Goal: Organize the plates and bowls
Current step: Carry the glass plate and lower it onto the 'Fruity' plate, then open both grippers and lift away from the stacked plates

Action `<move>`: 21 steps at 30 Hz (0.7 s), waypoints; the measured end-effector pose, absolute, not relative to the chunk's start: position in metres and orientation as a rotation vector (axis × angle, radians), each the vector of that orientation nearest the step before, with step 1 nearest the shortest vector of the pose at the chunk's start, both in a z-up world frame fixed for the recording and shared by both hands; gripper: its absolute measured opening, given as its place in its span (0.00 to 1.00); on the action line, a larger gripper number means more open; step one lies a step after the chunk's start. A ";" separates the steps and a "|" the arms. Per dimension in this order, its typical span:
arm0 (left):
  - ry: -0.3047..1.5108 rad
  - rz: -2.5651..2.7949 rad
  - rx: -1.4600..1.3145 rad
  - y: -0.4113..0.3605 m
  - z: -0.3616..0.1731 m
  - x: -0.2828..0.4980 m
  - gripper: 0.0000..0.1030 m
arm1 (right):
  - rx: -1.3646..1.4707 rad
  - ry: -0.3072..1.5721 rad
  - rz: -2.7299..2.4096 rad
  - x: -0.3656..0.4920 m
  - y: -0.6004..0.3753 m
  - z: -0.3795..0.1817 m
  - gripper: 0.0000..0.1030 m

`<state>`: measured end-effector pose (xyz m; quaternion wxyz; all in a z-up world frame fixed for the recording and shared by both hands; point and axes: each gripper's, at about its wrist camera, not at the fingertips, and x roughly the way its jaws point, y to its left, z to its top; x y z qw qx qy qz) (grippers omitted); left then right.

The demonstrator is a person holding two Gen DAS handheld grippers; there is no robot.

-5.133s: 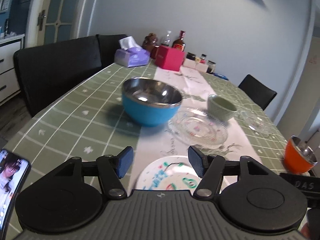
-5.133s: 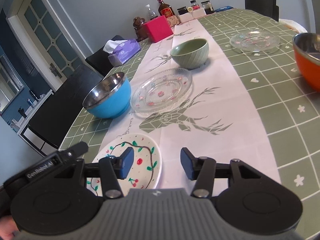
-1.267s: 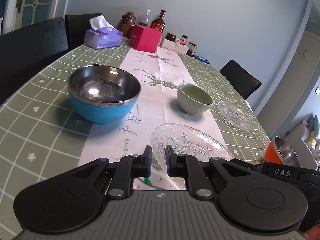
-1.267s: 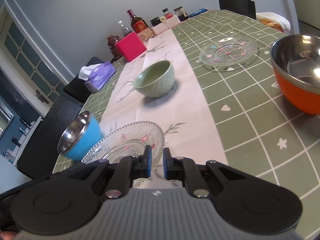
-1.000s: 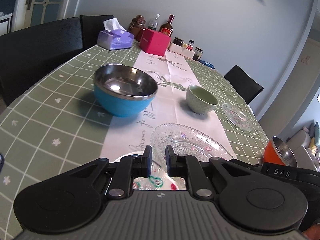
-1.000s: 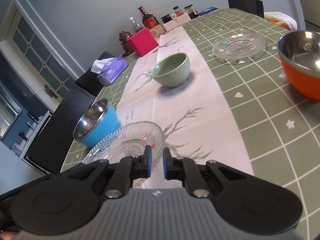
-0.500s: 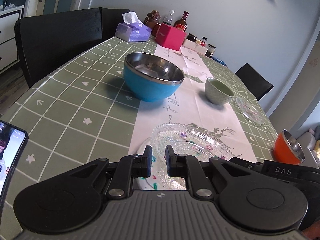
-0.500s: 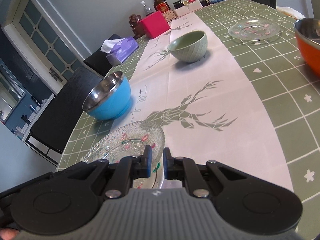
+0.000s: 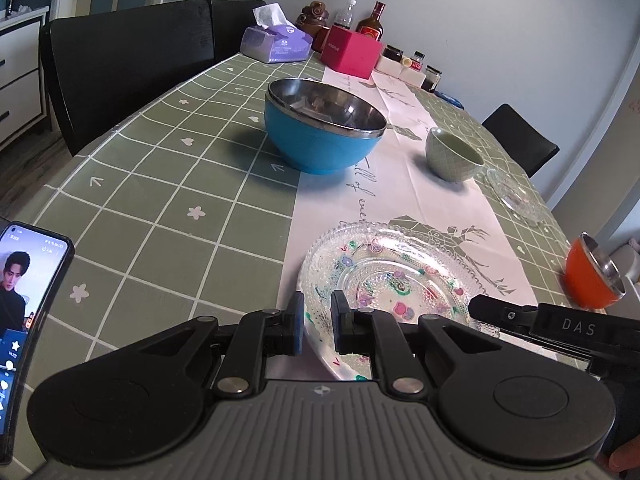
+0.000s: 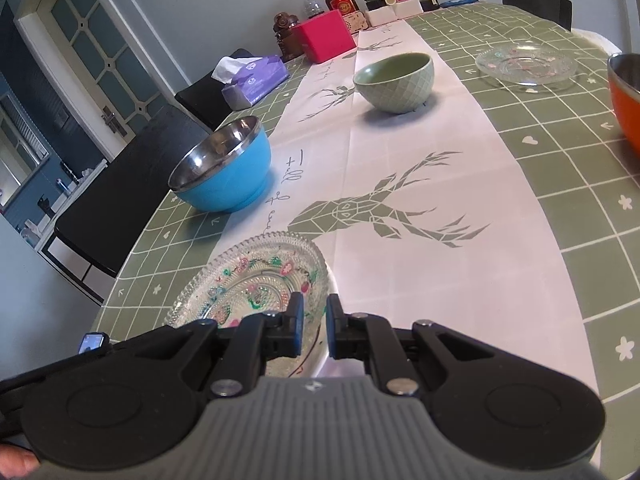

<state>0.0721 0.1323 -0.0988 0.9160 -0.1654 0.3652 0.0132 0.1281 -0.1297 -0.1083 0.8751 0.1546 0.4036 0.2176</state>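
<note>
A clear glass plate [image 9: 384, 276] with small flower prints lies on top of a white painted plate [image 9: 340, 366] at the near end of the table. My left gripper [image 9: 317, 322] is shut on the stacked plates' near left rim. My right gripper [image 10: 314, 330] is shut on the rim of the glass plate [image 10: 256, 280] from the other side. A blue steel-lined bowl [image 9: 320, 132] stands beyond; it also shows in the right wrist view [image 10: 224, 172]. A green bowl [image 10: 394, 82], a second glass plate [image 10: 524, 64] and an orange bowl [image 10: 626, 92] are farther right.
A phone [image 9: 28, 300] with a lit screen lies at the near left table edge. A tissue box [image 9: 276, 42], a pink box [image 9: 350, 52], bottles and jars stand at the far end. Black chairs [image 9: 120, 60] line the left side.
Both grippers, open over the painted plate five seconds ago, have shut on the glass plate and carried it back toward me onto the painted plate.
</note>
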 end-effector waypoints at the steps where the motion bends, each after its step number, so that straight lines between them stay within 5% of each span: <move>1: 0.758 0.032 -0.338 0.132 -0.099 0.073 0.14 | 0.317 0.844 0.457 0.127 -0.129 -0.108 0.09; 15: 0.782 0.037 -0.269 0.126 -0.099 0.076 0.15 | 0.244 0.843 0.482 0.122 -0.126 -0.105 0.12; 21: 0.792 0.024 -0.230 0.124 -0.096 0.081 0.17 | 0.276 0.853 0.495 0.122 -0.130 -0.107 0.22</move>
